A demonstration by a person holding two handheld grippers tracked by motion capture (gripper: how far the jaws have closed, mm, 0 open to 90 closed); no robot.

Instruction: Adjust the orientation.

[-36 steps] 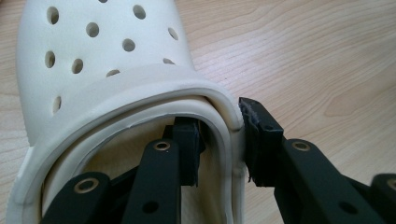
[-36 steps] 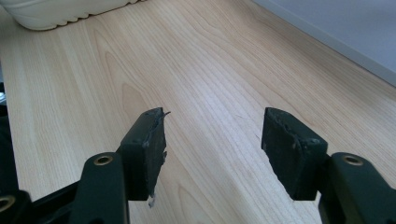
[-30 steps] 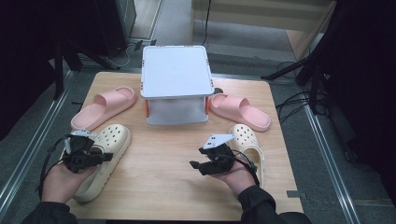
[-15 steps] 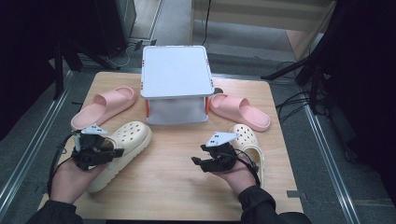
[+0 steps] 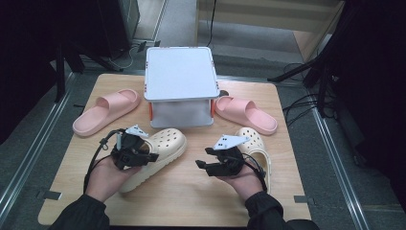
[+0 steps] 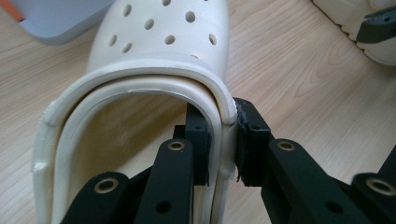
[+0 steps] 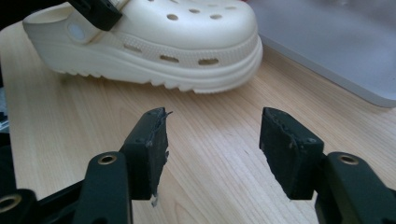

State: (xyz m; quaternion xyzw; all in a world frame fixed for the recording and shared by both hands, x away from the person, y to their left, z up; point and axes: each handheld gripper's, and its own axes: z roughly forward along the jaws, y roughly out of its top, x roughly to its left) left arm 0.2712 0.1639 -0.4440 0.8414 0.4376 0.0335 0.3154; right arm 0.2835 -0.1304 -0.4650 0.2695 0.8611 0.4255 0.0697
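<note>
A wooden table [image 5: 191, 196] holds two pink slides [image 5: 106, 111] [image 5: 245, 113], two cream clogs [image 5: 155, 155] [image 5: 256, 148], and a grey box [image 5: 180, 86] in the middle.

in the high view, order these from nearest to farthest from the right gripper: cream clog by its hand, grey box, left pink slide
1. cream clog, just beside the right gripper.
2. grey box, behind, mid-table.
3. left pink slide, far left edge.

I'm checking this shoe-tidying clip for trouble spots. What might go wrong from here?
The left gripper pinches only the thin side wall of the cream clog; the soft rim may bend and slip out. The clog's toe sits near the grey rack, so it might bump it. The right gripper waits open nearby, in the clog's possible path.
</note>
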